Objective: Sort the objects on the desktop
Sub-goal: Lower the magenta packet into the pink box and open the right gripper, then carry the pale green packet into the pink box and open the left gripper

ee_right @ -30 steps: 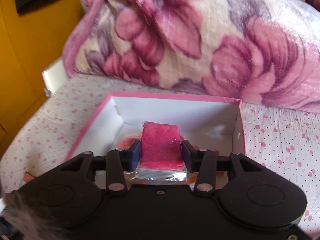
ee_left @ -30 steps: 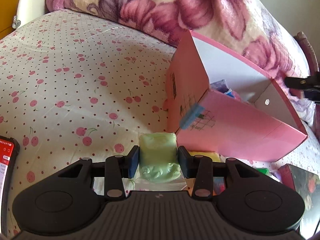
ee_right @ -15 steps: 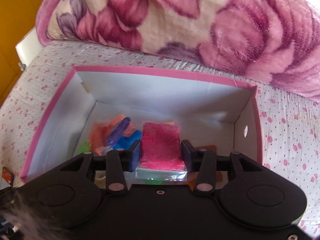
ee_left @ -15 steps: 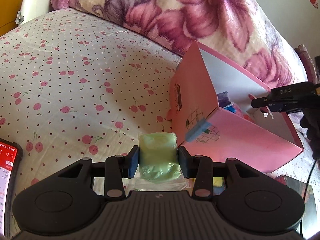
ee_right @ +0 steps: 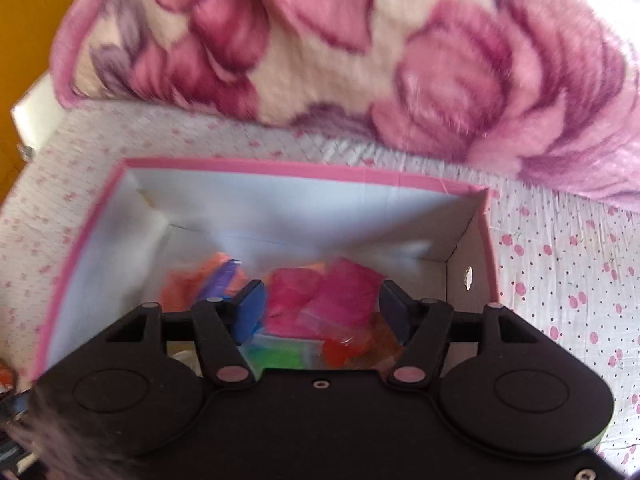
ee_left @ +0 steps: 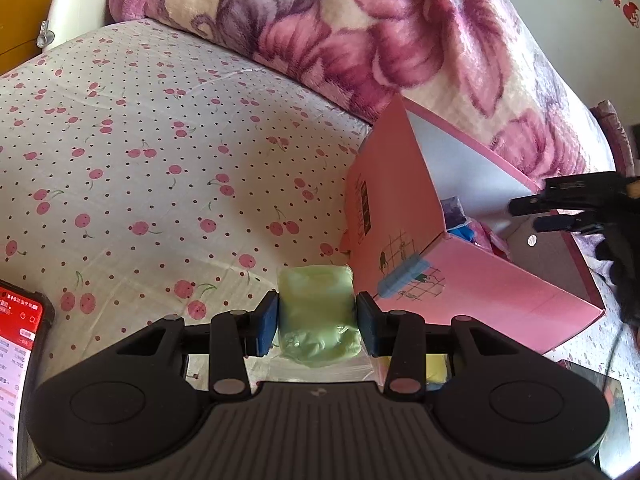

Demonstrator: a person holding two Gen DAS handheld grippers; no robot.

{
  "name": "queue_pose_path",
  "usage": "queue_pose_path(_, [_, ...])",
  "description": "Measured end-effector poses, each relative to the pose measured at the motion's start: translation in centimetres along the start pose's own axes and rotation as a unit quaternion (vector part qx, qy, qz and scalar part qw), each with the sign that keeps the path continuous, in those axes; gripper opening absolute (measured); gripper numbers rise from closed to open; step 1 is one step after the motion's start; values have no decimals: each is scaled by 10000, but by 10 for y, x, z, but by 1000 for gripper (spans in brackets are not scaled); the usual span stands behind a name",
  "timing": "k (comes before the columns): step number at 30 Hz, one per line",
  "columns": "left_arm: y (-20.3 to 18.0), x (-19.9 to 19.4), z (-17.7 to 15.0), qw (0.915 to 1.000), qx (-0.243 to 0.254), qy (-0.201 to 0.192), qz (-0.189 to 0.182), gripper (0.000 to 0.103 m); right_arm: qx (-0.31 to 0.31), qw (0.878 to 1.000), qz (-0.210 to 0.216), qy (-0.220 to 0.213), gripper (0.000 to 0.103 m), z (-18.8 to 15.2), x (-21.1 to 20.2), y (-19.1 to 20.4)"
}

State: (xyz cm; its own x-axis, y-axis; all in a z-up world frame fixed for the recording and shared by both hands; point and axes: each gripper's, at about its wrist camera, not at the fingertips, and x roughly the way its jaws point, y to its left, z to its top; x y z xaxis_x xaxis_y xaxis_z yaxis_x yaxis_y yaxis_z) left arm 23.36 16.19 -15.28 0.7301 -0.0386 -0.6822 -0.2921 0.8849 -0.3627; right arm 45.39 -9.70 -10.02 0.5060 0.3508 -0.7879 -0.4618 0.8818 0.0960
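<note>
My left gripper (ee_left: 317, 322) is shut on a pale green clay packet (ee_left: 318, 312) and holds it above the cherry-print sheet, just left of the pink box (ee_left: 472, 276). My right gripper (ee_right: 322, 308) is open over the pink box (ee_right: 280, 168), and it shows at the right of the left wrist view (ee_left: 560, 210). The pink-red clay packet (ee_right: 344, 298) lies blurred between and below the open fingers, among several coloured packets (ee_right: 280, 354) in the box.
A thick floral blanket (ee_left: 380, 28) lies behind the box. A phone with a red screen (ee_left: 16, 344) lies at the left edge. A yellow packet (ee_left: 436, 368) lies under the left gripper. A dark box (ee_left: 608, 396) sits at the lower right.
My right gripper has opened over the box and let go of the pink-red packet, which has dropped in. My left gripper has risen a little with the green packet.
</note>
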Motion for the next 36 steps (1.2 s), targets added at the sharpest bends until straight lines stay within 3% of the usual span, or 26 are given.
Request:
queue_pose_path(4, [0,1,-1,10000,26,38,29,40,134,9969,330,-702,70,-28,-55,7])
queue_pose_path(9, [-5,3,-4,9998,127,105,115,40,340,9869,664,-1429,80,-94,-121,9])
queue_pose_path(12, [-9,2,-7,9996,212,128,135,40,620,9839,948,-1380,80,-139,-140,4])
queue_pose_path(20, [-17,-19,-10,9984,506,92,228,40,1337,9758,1140,-1304,80,-236,-133,-15])
queue_pose_path(28, [-27,-58,8,9965,778,-152,249,40,1470,9680,1265,-1593,80,-281,-149,-26])
queue_pose_path(31, [-41,-72,22,9948,973,-273,135,40,1352,9640,1337,-1860,81,-283,-154,-25])
queue_pose_path(36, [-82,-81,52,9899,1356,-384,-183,40,1200,9617,1509,-1951,82,-285,-148,-22])
